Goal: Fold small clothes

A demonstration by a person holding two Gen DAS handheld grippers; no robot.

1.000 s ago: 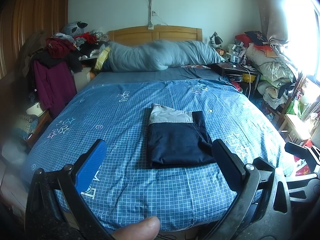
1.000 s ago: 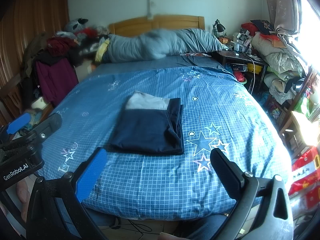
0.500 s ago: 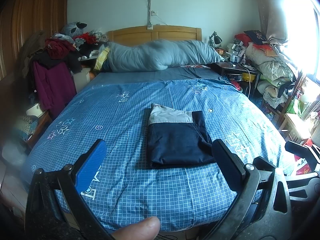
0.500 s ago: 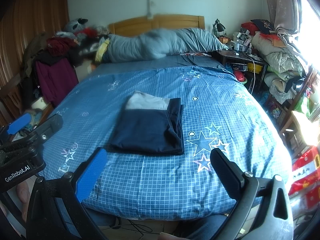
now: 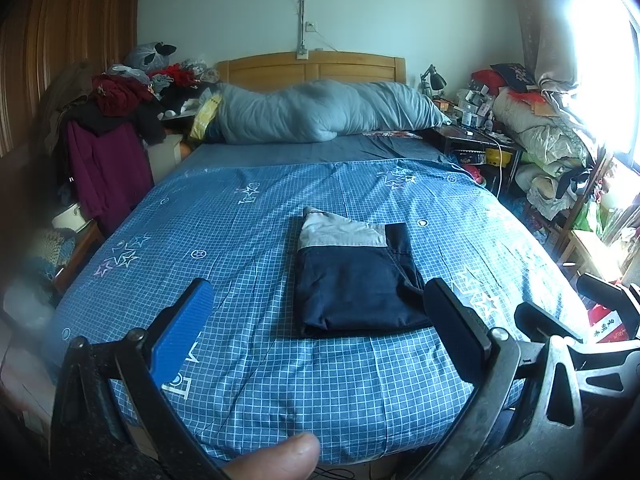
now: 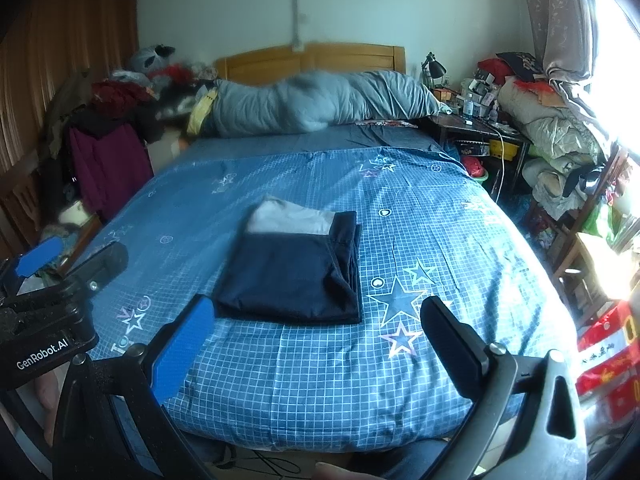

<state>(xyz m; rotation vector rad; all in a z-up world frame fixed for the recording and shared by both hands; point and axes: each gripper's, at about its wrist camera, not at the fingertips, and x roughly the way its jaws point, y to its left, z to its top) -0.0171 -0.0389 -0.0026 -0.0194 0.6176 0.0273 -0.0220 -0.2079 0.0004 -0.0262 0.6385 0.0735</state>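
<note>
A small dark navy garment with a grey band point(image 5: 352, 276) lies folded flat on the blue checked bedspread point(image 5: 248, 240); it also shows in the right wrist view point(image 6: 292, 272). My left gripper point(image 5: 316, 300) is open and empty, held near the foot of the bed, short of the garment. My right gripper point(image 6: 316, 312) is open and empty, also short of the garment's near edge. The left gripper's body shows at the left edge of the right wrist view point(image 6: 52, 300).
A grey duvet roll point(image 5: 320, 112) lies along the wooden headboard. Piled clothes point(image 5: 116, 120) stand left of the bed. A cluttered nightstand point(image 5: 476, 136) and stacked bedding point(image 5: 552, 136) stand on the right by the bright window.
</note>
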